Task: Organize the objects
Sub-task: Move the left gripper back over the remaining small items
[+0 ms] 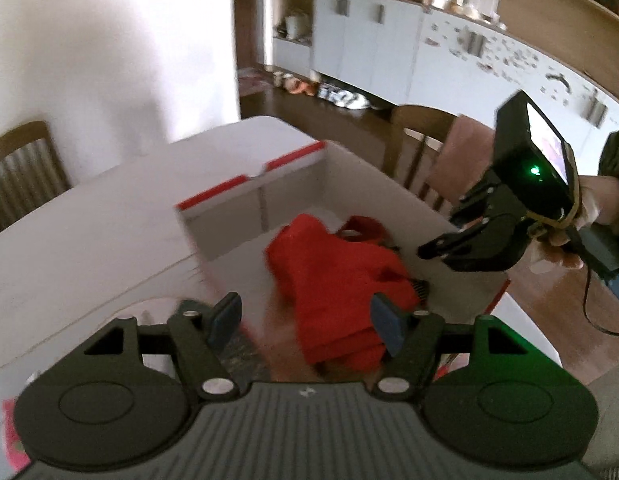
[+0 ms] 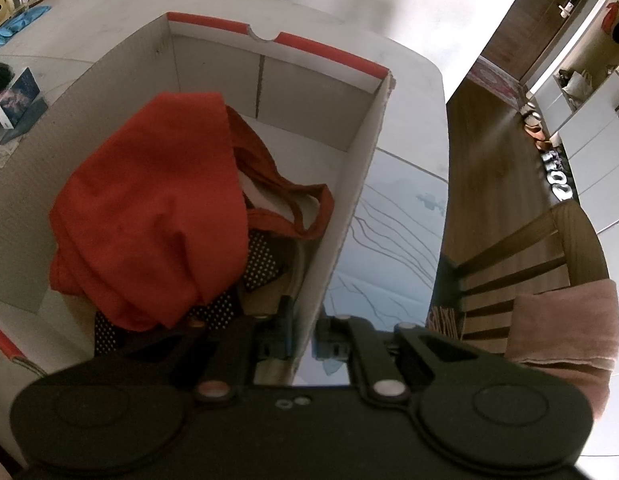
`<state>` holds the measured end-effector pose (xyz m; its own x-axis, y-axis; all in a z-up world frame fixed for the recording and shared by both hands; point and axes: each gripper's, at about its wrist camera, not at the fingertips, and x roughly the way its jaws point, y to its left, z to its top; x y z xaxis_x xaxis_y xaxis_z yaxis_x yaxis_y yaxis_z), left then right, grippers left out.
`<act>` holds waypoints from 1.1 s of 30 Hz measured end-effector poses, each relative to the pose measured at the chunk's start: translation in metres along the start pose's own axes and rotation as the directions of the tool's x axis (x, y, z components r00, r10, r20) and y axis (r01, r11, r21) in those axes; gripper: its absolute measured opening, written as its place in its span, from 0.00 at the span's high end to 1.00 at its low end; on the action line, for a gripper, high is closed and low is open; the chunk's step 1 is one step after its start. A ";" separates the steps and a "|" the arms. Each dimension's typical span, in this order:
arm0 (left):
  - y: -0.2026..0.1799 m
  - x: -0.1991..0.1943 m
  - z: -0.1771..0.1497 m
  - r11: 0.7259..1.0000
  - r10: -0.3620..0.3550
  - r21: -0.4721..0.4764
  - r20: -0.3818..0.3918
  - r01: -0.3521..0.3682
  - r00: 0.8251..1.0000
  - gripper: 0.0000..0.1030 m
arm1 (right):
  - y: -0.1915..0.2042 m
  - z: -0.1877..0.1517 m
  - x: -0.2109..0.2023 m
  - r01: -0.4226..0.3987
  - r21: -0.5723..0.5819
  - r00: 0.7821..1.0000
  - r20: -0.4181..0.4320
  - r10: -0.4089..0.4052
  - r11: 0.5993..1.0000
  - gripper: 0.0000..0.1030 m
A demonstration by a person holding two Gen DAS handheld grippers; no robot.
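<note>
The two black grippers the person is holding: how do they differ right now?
The left gripper has its jaws spread wide, holding nothing, above the red cloth. The right gripper is closed, clamped on the side wall of the cardboard box. The left is clear of the box; the right touches it. Both are black, two-fingered, with blue pads.

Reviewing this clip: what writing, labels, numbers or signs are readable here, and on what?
Nothing reads with certainty.
White characters on a dark item on the floor: distorted, unreadable.
Book cover: too small.
Lit screen on the right hand-held gripper: blurred.
Cardboard box: no print seen.
</note>
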<state>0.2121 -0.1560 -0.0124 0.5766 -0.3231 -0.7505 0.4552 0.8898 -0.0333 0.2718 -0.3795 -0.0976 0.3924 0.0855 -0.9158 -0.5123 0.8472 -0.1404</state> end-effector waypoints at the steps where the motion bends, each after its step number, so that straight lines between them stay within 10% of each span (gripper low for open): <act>1: 0.006 -0.007 -0.005 1.000 0.017 -0.015 0.006 -0.017 1.000 0.32 | 0.000 0.000 0.000 -0.002 -0.001 1.000 0.000 0.002 1.000 0.93; 16: 0.084 -0.080 -0.085 0.930 0.253 -0.280 0.011 -0.240 0.967 0.32 | -0.001 0.003 0.000 -0.007 -0.002 1.000 -0.020 0.006 1.000 0.93; 33: 0.110 -0.057 -0.190 0.846 0.337 -0.347 -0.242 -0.405 0.910 0.28 | -0.002 0.004 -0.001 -0.005 -0.004 1.000 -0.028 0.005 1.000 0.93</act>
<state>0.1004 0.0220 -0.0988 0.5135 0.0838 -0.8540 -0.0842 0.9953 0.0471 0.2757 -0.3795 -0.0950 0.3679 0.0750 -0.9268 -0.5171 0.8449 -0.1369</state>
